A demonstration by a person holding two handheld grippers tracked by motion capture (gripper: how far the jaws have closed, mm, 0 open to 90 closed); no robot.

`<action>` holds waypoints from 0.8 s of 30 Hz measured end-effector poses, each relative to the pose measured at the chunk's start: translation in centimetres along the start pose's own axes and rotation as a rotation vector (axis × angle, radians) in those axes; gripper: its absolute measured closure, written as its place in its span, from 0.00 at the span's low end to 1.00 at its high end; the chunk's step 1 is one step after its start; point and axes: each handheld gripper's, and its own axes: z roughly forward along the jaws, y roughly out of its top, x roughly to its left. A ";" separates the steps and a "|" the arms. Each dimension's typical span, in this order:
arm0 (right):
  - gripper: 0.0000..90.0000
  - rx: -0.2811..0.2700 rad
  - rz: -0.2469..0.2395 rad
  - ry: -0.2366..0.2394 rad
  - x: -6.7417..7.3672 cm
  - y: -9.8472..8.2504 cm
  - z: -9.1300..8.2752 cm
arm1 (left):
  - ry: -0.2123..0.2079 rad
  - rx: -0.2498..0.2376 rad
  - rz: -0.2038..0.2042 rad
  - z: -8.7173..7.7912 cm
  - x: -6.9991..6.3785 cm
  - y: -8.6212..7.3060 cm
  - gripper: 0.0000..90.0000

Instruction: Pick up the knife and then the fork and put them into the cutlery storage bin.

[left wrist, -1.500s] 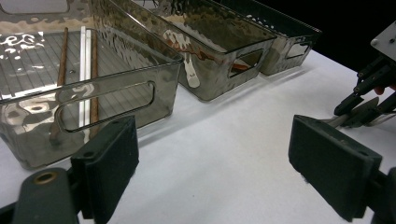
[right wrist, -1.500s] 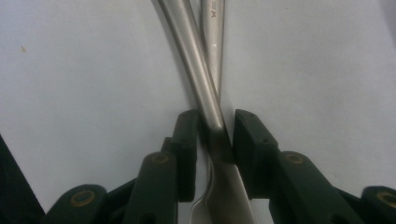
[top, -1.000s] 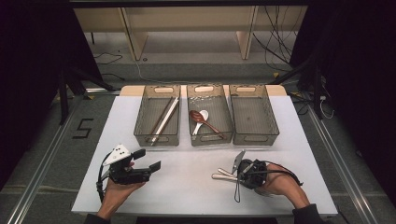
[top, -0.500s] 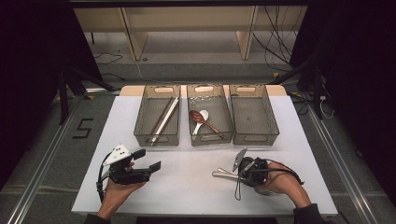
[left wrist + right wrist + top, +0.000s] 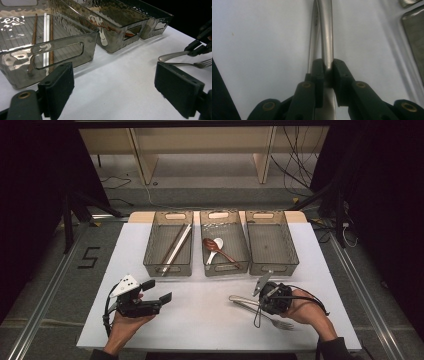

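Since a second ago, the right gripper is sitting slightly nearer the table's middle, and the metal handle it grips is reaching further left; the left gripper is staying where it was. On the near right part of the white table, the right gripper's jaws are pressing closed on a silver utensil handle, seen up close in the right gripper view with a second thin metal piece lying alongside it. A fork is lying on the table just beside that hand, tines toward the right. The left gripper is resting in the person's left hand at the near left, jaws standing wide apart with nothing between them. Three clear bins are sitting side by side farther back: the left bin is holding chopsticks, the middle bin is holding spoons, and the right bin is standing beside them.
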 end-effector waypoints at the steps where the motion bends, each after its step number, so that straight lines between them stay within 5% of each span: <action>1: 0.90 -0.015 0.012 -0.003 -0.2 0.0 -0.2 | 0.001 -0.002 -0.001 0.0 0.0 0.0 0.18; 11: 0.90 -0.111 0.139 -0.011 -2.8 0.0 -2.2 | 0.005 -0.006 -0.006 -0.1 0.1 0.0 0.18; 24: 0.90 -0.200 0.231 -0.055 -6.7 1.9 -4.4 | 0.008 -0.007 -0.008 0.0 0.2 -0.1 0.18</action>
